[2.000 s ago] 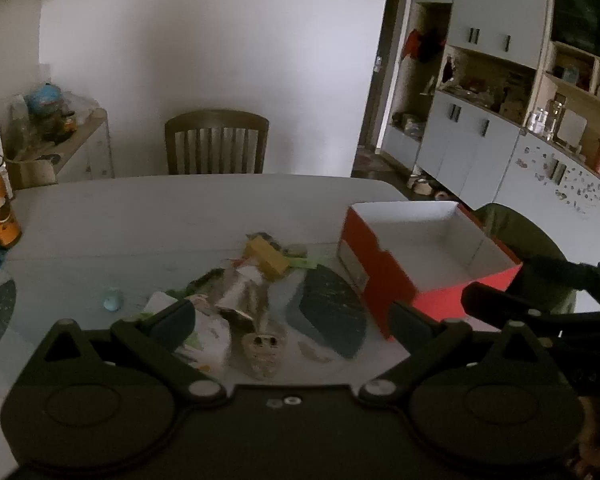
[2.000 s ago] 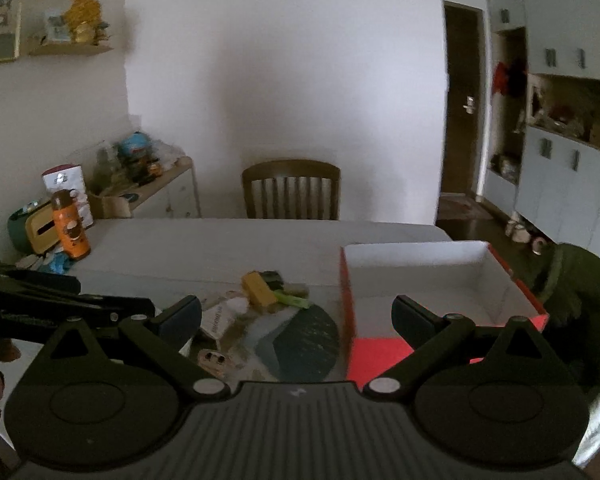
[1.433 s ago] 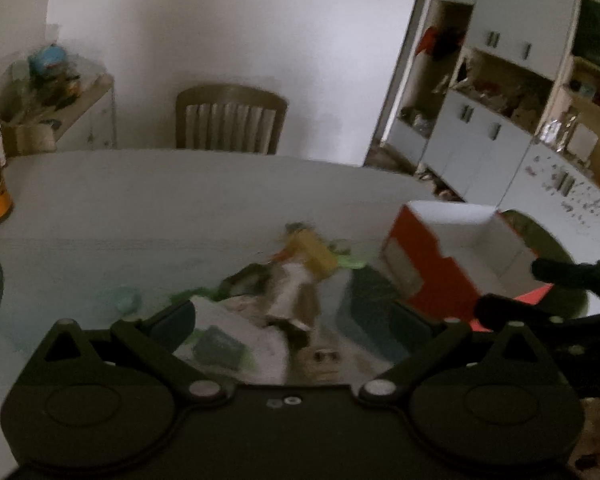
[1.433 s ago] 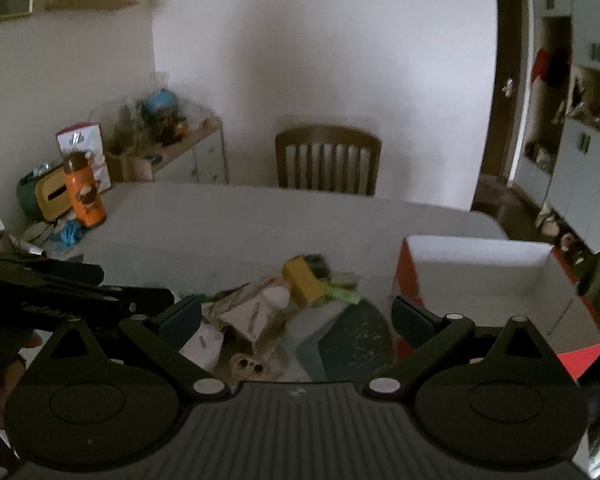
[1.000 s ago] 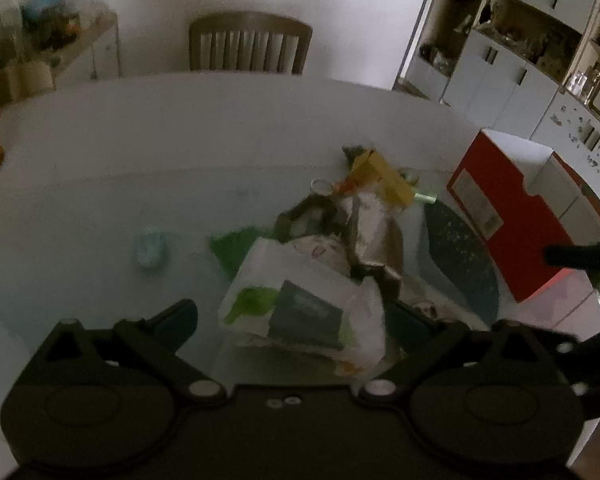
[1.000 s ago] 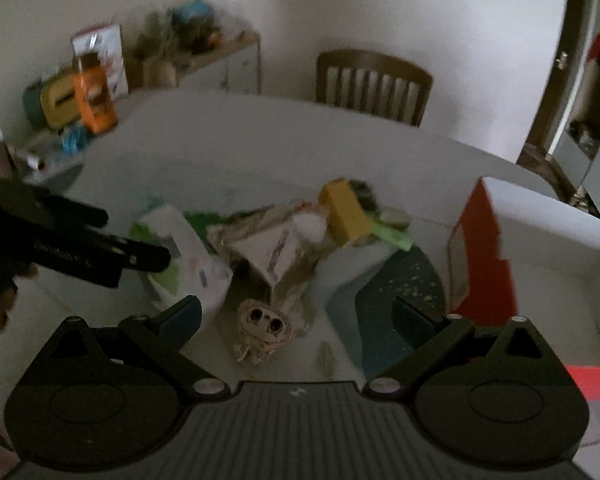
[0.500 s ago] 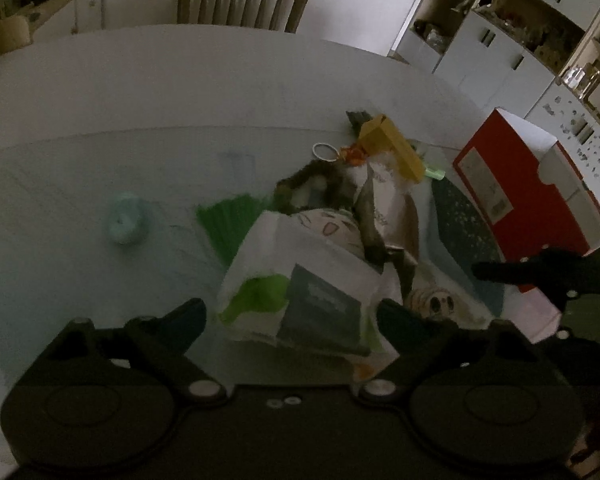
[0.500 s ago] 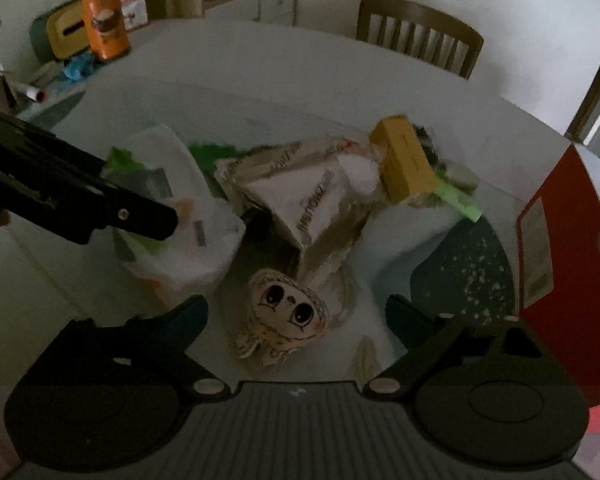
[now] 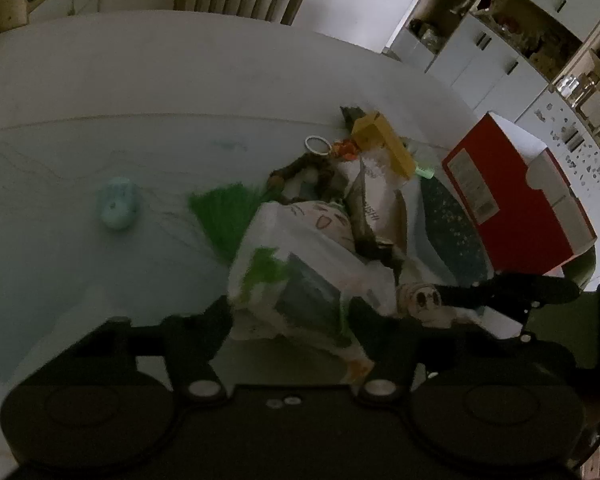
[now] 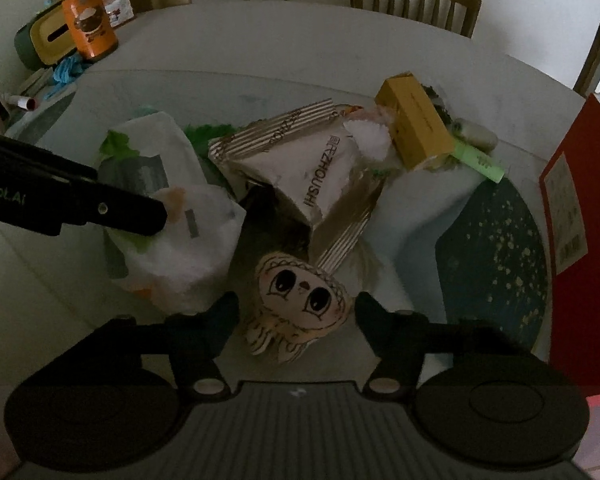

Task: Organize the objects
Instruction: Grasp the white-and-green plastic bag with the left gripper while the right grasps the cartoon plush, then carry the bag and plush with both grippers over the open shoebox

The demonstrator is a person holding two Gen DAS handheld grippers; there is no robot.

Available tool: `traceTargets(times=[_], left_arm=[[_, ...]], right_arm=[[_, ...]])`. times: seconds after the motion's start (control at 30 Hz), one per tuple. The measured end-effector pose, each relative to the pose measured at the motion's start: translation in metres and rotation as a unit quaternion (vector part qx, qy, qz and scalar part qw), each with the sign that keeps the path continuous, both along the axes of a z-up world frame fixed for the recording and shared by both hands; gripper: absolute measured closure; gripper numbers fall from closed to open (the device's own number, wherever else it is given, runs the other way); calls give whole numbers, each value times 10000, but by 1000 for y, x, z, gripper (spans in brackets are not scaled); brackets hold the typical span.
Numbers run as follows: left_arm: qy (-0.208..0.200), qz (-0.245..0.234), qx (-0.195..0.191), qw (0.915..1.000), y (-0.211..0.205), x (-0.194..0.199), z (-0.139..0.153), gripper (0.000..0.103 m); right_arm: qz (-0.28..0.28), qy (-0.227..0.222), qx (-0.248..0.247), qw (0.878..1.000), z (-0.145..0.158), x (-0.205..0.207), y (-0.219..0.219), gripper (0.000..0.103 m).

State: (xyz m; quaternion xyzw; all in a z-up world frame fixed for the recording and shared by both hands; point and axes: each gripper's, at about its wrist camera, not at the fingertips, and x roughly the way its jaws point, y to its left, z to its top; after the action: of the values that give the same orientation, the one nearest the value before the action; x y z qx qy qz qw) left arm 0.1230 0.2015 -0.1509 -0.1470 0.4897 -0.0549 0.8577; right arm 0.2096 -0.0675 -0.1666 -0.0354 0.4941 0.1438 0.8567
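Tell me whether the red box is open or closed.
Open. The red box has no lid on top; its white inner walls show above the red side. Its contents cannot be seen from here.

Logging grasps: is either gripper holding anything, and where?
Cannot tell. Both jaws have just been closing: left gripper around the white packet, near end; right gripper around the doll head, at its sides.

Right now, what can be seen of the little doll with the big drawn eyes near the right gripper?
The doll is a small, flat, soft-looking cream piece with large dark drawn eyes, a tiny nose, a dark scalloped hairline and pale fringe at its lower end. It lies face up on the table, tilted, against the striped snack pouch. The right gripper, whose jaws have just been closing, straddles it; contact with the pads isn't clear.
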Motion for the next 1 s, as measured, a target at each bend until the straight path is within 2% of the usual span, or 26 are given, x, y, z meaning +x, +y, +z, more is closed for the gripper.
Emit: traceTargets(times=[0.1, 0.27, 0.3, 0.47, 0.67, 1.0], left_arm=[[25, -37, 17, 10000, -2, -1, 3, 52], [-64, -68, 35, 9999, -5, -7, 11, 63], [-85, -71, 20, 9999, -5, -8, 13, 71], [-182, -113, -25, 9998, -6, -15, 17, 79], [-303, -168, -114, 9993, -11, -23, 26, 81], [-474, -369, -237, 9979, -40, -23, 60, 81]], right_arm=[[-66, -1, 1, 10000, 2, -2, 2, 50], [-88, -62, -4, 9999, 5, -8, 4, 52], [-85, -75, -1, 9999, 6, -10, 5, 53], [-215, -115, 1, 9997, 15, -19, 1, 53], [-398, -196, 113, 9990, 33, -33, -11, 53], [-775, -310, 225, 9963, 85, -52, -54, 53]])
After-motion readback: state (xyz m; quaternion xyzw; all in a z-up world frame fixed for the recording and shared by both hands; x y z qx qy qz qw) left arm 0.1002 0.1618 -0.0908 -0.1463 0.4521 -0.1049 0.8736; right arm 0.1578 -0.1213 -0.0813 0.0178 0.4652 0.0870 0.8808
